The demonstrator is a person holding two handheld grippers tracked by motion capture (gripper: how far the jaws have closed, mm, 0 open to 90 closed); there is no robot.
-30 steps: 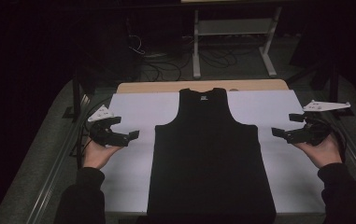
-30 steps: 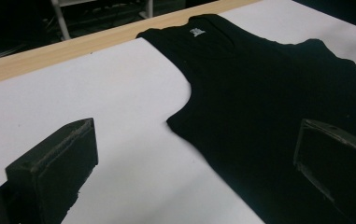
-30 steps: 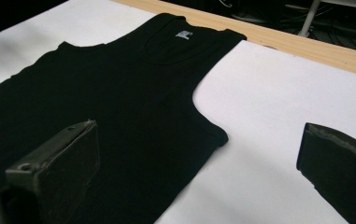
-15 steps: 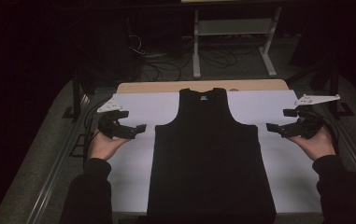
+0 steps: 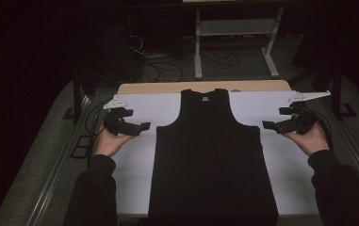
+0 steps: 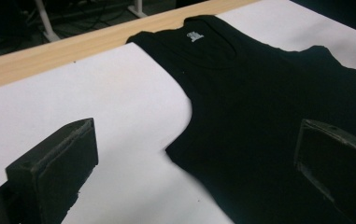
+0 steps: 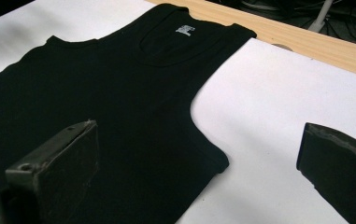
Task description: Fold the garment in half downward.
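Flat on the white sheet (image 5: 134,183) lies the tank top (image 5: 212,160), long axis running near to far, collar far. Left gripper (image 5: 142,126) and right gripper (image 5: 267,125) flank its armholes, jaws apart, both about equally near.

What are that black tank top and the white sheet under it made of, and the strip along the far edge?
The black tank top looks like soft knit fabric, probably cotton: matte, limp, with stitched hems. The white sheet seems to be paper or thin plastic: smooth, flat and uncreased, I cannot tell which. The far strip looks like light wood or a wood-look laminate, judging by its grain.
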